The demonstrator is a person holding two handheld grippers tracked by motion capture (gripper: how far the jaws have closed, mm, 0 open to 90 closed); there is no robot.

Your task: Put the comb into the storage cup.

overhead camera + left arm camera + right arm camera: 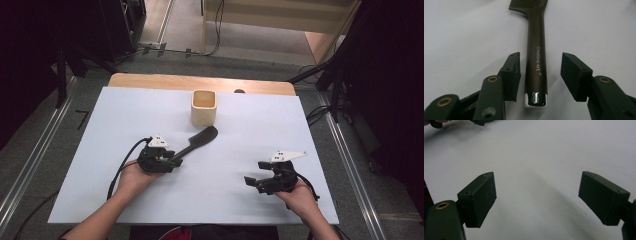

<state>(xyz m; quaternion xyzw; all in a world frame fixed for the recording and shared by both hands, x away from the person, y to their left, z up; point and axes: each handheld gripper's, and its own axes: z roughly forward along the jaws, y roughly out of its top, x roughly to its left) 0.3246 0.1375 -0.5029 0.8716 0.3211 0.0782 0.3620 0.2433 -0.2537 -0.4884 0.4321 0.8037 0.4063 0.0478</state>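
While the left gripper (540,72) straddles the brush handle (536,62) lying on the white table (250,150), pads not yet pressing, closure should stay centred; the right gripper (537,197) idles open.

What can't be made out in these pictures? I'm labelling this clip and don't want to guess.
- Brush head: cut off by the top edge in the left gripper view; in the high view too small to show bristles.
- Cup: its bottom is hidden by its own walls in the high view.
- Left tongs: whether the pad beside the handle's left side touches it is unclear; the other pad stands apart.
- Small dark spot beyond the cup: too small to identify.
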